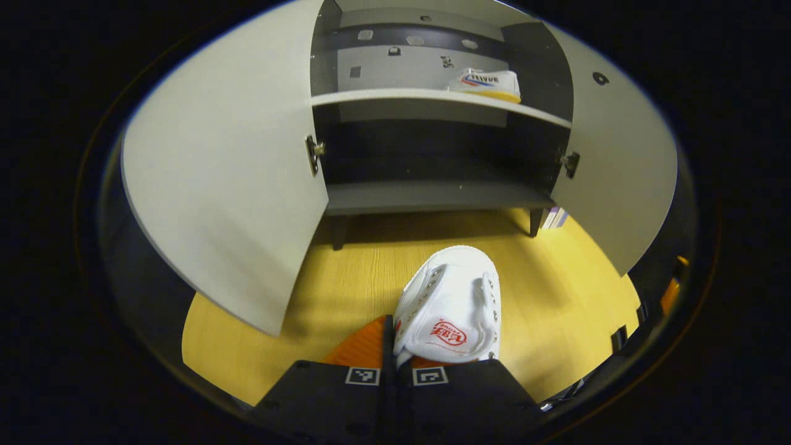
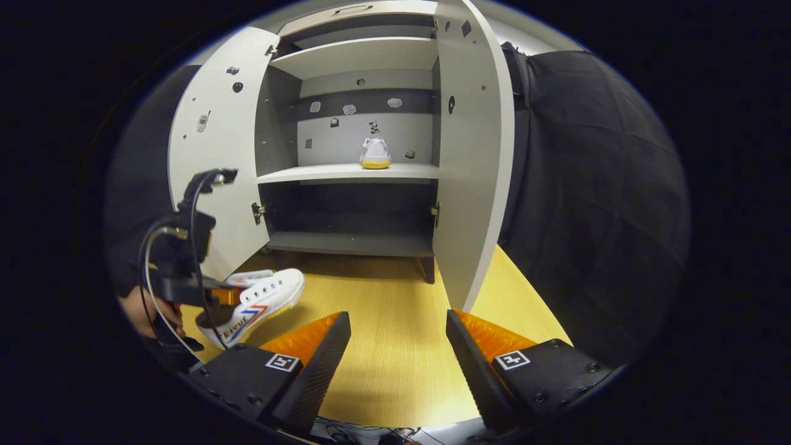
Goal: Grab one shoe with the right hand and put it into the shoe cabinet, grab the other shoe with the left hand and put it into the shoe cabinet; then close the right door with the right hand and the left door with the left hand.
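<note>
A white shoe (image 1: 454, 309) with a red logo on its tongue points toe-first at the open shoe cabinet (image 1: 432, 198). My left gripper (image 1: 392, 330) is shut on the shoe's collar. In the right gripper view the same shoe (image 2: 262, 300) hangs low over the floor from the left gripper (image 2: 207, 296), in front of the left door. The other white shoe (image 1: 488, 83) (image 2: 376, 154) rests on the middle shelf (image 2: 346, 174), toward its right side. Nothing is between the fingers of my open right gripper (image 2: 397, 318), which is over the floor facing the cabinet. Both the left door (image 2: 216, 154) and the right door (image 2: 473, 154) are swung wide.
Yellow wooden floor (image 2: 383, 346) spreads in front of the cabinet. The black cloth wall (image 2: 593, 204) hangs just right of the right door. The dark lower shelf (image 1: 432, 194) has nothing on it. A hand (image 2: 145, 315) and cables (image 2: 157, 247) go with the left gripper.
</note>
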